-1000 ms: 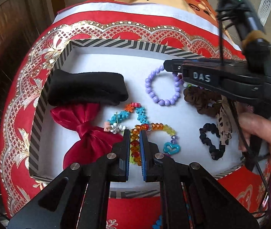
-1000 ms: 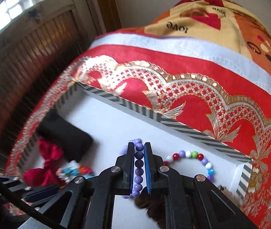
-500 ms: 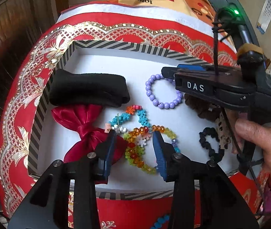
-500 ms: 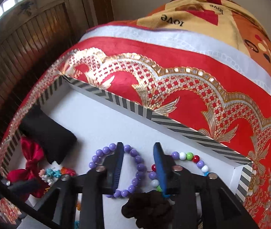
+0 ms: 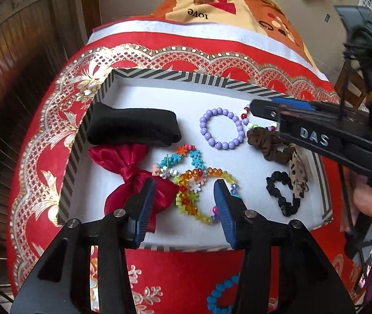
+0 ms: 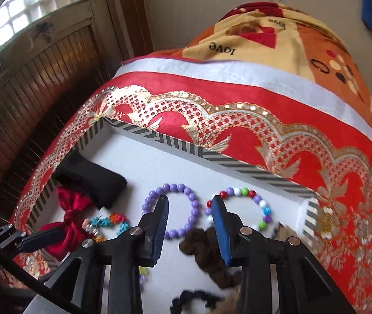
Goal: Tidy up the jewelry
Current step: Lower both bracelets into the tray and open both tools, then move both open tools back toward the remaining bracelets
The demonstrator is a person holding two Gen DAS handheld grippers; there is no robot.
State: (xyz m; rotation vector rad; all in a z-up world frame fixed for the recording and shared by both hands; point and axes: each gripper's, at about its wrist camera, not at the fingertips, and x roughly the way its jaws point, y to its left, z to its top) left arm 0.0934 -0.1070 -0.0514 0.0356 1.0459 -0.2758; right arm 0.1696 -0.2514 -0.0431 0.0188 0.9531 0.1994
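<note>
Purple beads form a bracelet point(image 5: 222, 128) lying flat on the white floor of a striped-rim tray point(image 5: 175, 74), beside a multicoloured bead bracelet point(image 6: 249, 206) and a brown scrunchie point(image 5: 267, 144). Both grippers hold nothing. The left gripper point(image 5: 184, 206) hovers with jaws wide above an amber and green bead bracelet point(image 5: 191, 196), near a red bow point(image 5: 131, 172). The right gripper point(image 6: 190, 229) hangs with jaws wide over the purple bracelet. A black band point(image 5: 133, 128) lies at the tray's left.

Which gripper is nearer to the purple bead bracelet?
The right gripper: its open fingers frame one side of the purple bead bracelet. The left gripper, also open, is over the amber bead bracelet, farther away.
</note>
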